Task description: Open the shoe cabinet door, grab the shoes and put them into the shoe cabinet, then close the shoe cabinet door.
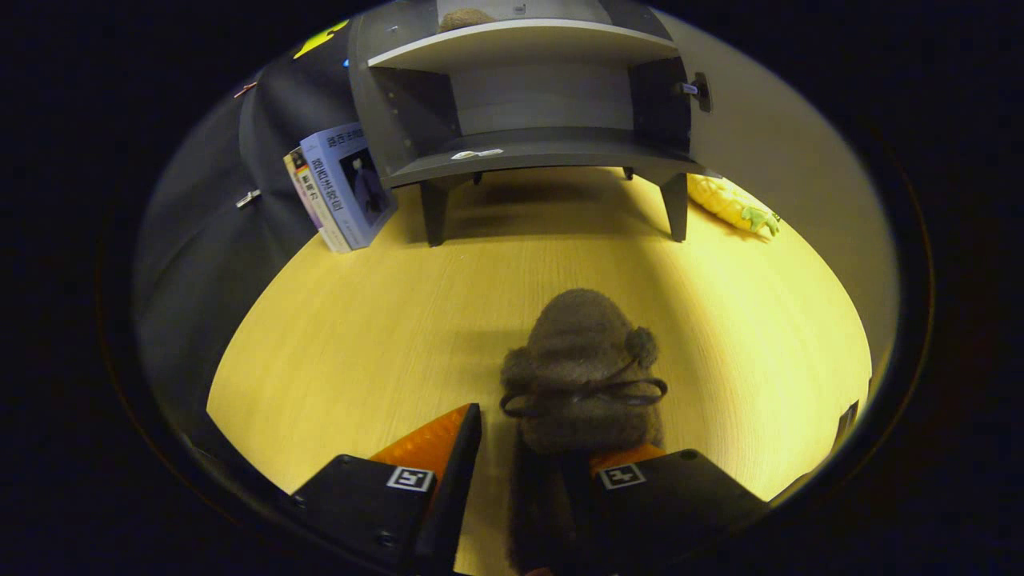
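Observation:
A brown fuzzy shoe (588, 360) with a dark lace and pompoms lies on the wooden table (360, 336), toe pointing toward the cabinet. My gripper (544, 436) is open around its heel end. The left finger stands a small gap off the shoe's side, and the shoe partly covers the right finger. Beyond it, the grey shoe cabinet (528, 152) stands on short legs with its door (768, 160) swung open to the right. Its lower shelf is bare. A second brown shoe (466, 18) sits on the upper shelf.
Several books (344, 188) lean against the cabinet's left side. A yellow pineapple toy (732, 204) lies on the table by the cabinet's right leg, below the open door. A dark handle (700, 90) sticks out from the door's inner edge.

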Demonstrator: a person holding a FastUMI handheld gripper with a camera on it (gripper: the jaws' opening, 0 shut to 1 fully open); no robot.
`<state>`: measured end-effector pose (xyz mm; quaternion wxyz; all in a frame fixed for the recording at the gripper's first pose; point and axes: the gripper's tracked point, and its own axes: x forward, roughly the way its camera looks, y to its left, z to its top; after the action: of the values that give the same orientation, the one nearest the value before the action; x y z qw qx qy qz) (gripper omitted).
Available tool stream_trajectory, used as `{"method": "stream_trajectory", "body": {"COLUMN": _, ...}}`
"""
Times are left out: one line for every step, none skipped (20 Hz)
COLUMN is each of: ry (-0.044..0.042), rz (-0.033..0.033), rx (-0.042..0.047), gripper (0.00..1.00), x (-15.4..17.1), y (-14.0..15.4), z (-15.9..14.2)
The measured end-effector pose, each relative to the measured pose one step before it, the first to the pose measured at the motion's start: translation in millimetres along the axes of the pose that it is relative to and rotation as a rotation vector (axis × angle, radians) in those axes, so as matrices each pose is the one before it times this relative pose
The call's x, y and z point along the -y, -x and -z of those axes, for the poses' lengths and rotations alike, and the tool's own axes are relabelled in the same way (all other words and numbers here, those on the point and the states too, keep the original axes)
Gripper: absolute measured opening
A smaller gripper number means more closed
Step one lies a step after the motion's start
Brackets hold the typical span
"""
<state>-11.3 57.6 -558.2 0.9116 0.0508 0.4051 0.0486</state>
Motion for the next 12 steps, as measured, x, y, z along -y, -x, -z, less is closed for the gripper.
{"method": "stream_trajectory", "body": {"ry": -0.00091, "rz": 0.01922, "rx": 0.01064, "gripper": 0.56, "x": 3.37, "y": -5.17, "z": -1.75}}
{"method": "stream_trajectory", "body": {"ry": 0.00185, "rz": 0.01766, "rx": 0.01202, "gripper": 0.44, "x": 3.64, "y": -2.48, "z": -2.35}}
{"method": "stream_trajectory", "body": {"ry": -0.00235, "rz": -0.00485, "rx": 0.00922, "gripper": 0.35, "x": -0.79, "y": -0.66, "z": -1.64}}
{"method": "stream_trajectory", "body": {"ry": 0.00891, "rz": -0.01148, "rx": 0.00557, "gripper": 0.26, "x": -2.11, "y": 4.11, "z": -2.12}}
{"method": "stream_trajectory", "body": {"ry": 0.01373, "rz": -0.00388, "rx": 0.002, "gripper": 0.18, "x": -0.16, "y": -3.56, "z": 0.12}}
{"method": "stream_trajectory", "body": {"ry": 0.01853, "rz": -0.00605, "rx": 0.0096, "gripper": 0.11, "x": -0.21, "y": 7.17, "z": -4.13}}
{"method": "stream_trajectory", "body": {"ry": 0.01116, "rz": -0.01142, "rx": 0.01592, "gripper": 0.11, "x": 0.13, "y": 5.87, "z": -5.91}}
{"method": "stream_trajectory", "body": {"ry": 0.00976, "rz": -0.0124, "rx": 0.01539, "gripper": 0.11, "x": -0.5, "y": 8.8, "z": -6.98}}
{"method": "stream_trajectory", "body": {"ry": 0.00126, "rz": -0.0109, "rx": 0.02102, "gripper": 0.11, "x": 1.04, "y": 8.68, "z": -10.05}}
{"method": "stream_trajectory", "body": {"ry": -0.0095, "rz": -0.0124, "rx": 0.02452, "gripper": 0.11, "x": 0.38, "y": 12.0, "z": -14.14}}
{"method": "stream_trajectory", "body": {"ry": -0.01999, "rz": -0.01224, "rx": 0.02577, "gripper": 0.11, "x": 0.08, "y": 13.19, "z": -16.02}}
{"method": "stream_trajectory", "body": {"ry": -0.01997, "rz": -0.00823, "rx": 0.02848, "gripper": 0.11, "x": -0.4, "y": 13.23, "z": -17.46}}
